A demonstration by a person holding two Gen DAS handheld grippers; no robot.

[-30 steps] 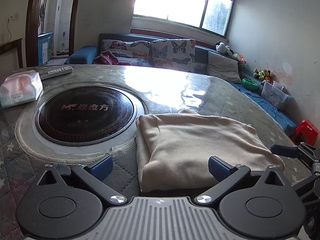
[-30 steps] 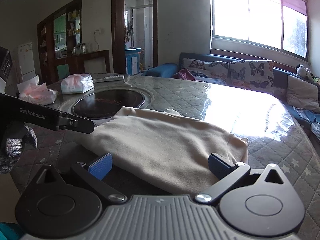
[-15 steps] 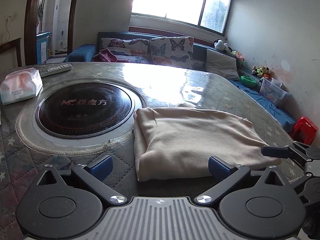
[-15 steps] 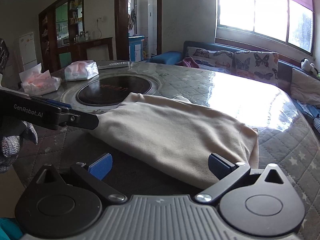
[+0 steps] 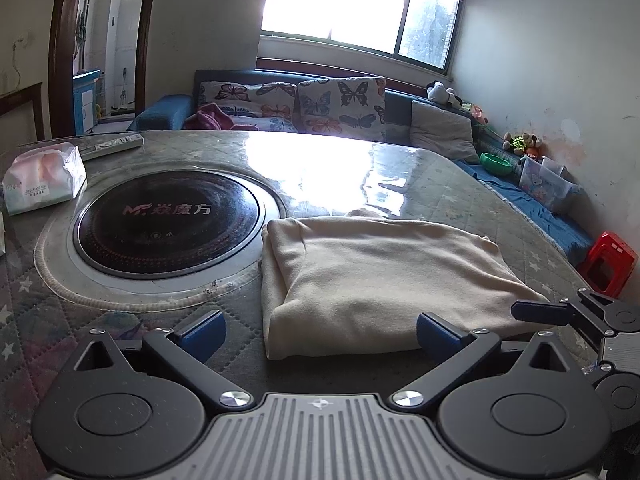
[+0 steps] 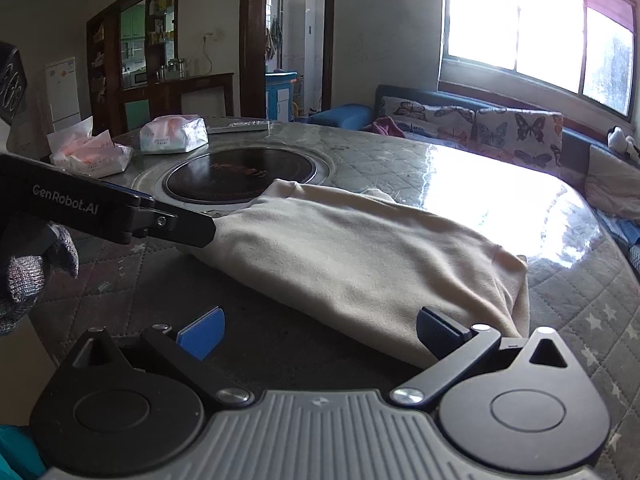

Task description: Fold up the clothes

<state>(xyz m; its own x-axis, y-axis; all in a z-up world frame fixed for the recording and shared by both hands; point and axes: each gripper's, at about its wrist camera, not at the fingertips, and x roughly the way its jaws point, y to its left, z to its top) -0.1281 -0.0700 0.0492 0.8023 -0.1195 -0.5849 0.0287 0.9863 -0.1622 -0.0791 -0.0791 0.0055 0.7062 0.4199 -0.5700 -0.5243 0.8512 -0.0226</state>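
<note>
Closer now: "GenRobot.AI" left gripper (image 6: 176, 228)

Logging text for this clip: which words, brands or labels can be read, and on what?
"GenRobot.AI": side of the left gripper.
"MF" logo with Chinese characters "焱魔方": black round cooktop set in the table.
Small print on the tissue pack: too blurred to read.

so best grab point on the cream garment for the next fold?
Probably the near corners of the cream garment. Its near edge lies flat on the table as stacked layers, facing both open grippers. Come in low from the near side: left hand-held gripper on the corner beside the black cooktop, right hand-held gripper on the opposite near corner, pinching all layers.
</note>
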